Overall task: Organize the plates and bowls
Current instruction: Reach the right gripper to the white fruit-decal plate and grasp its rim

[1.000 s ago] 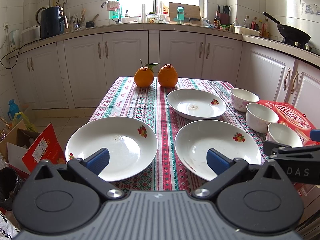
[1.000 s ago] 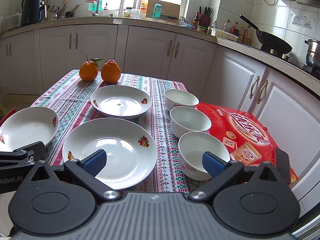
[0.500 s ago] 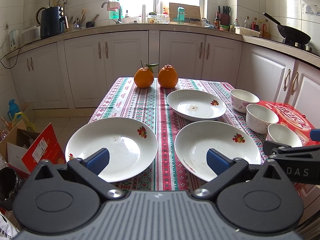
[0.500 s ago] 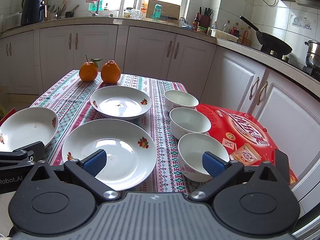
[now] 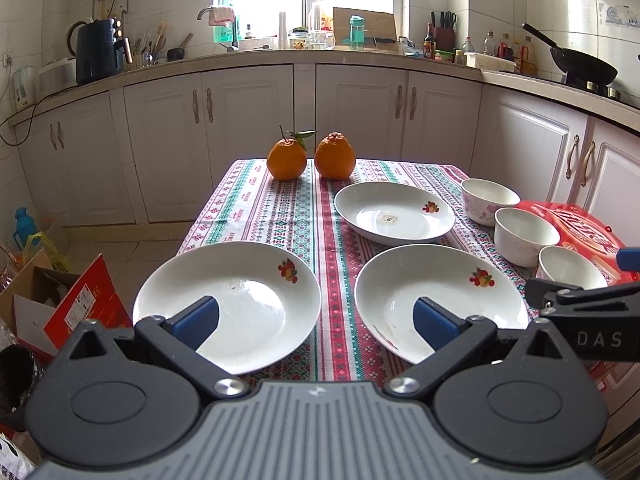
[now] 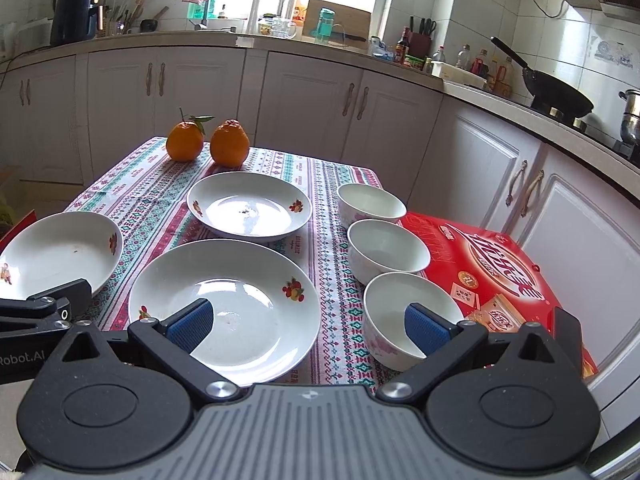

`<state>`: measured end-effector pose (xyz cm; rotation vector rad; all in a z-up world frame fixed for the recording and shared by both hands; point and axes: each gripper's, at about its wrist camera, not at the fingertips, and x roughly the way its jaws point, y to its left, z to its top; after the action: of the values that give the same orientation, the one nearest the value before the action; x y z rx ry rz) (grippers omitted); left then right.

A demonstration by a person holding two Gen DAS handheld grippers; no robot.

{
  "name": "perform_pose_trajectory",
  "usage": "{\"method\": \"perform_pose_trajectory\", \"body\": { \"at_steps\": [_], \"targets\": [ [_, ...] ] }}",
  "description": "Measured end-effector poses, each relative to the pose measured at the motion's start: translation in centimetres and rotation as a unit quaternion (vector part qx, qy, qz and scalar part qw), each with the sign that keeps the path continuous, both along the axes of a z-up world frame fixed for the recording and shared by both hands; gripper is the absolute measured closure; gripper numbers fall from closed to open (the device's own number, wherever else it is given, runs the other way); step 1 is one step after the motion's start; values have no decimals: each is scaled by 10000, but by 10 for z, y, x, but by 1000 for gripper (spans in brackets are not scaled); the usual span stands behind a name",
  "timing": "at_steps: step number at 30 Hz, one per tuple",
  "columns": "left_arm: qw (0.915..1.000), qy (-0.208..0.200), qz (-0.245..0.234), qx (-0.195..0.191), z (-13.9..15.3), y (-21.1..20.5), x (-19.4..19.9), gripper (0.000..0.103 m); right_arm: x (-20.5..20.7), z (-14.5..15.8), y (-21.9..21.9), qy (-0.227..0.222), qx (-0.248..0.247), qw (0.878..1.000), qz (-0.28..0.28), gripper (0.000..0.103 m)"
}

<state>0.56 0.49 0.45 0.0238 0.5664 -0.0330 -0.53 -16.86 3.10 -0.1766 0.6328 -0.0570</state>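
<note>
Three white plates with fruit prints lie on the patterned tablecloth: a near-left plate (image 5: 228, 304), a near-middle plate (image 5: 436, 300) and a far plate (image 5: 394, 213). Three white bowls stand in a row at the right: far (image 6: 371, 203), middle (image 6: 387, 251) and near (image 6: 404, 316). My left gripper (image 5: 316, 320) is open and empty, hovering above the table's near edge between the two near plates. My right gripper (image 6: 306, 322) is open and empty, hovering between the near-middle plate (image 6: 224, 304) and the near bowl.
Two oranges (image 5: 311, 157) sit at the table's far end. A red box (image 6: 500, 272) lies at the right beside the bowls. Cardboard boxes (image 5: 60, 304) stand on the floor at the left. Kitchen cabinets and a counter run behind.
</note>
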Motion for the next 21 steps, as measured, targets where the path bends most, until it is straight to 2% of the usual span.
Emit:
{"method": "perform_pose_trajectory", "body": {
  "at_steps": [8,12,18,21],
  "targets": [
    [9995,-169,53,269,-6,33,2,1,18,14,2,-283,20,9984,481,0],
    [9992,-62,-67,383,-18,56,0,1,36,23,0,-379,479,9919,1111,0],
    [9982,441,-119,398,-48,84,4,1,71,21,13,-31,911,9767,1943,0],
    [9975,568,-175,386,-62,91,10,1,86,13,26,207,1060,9686,2241,0]
  ]
}}
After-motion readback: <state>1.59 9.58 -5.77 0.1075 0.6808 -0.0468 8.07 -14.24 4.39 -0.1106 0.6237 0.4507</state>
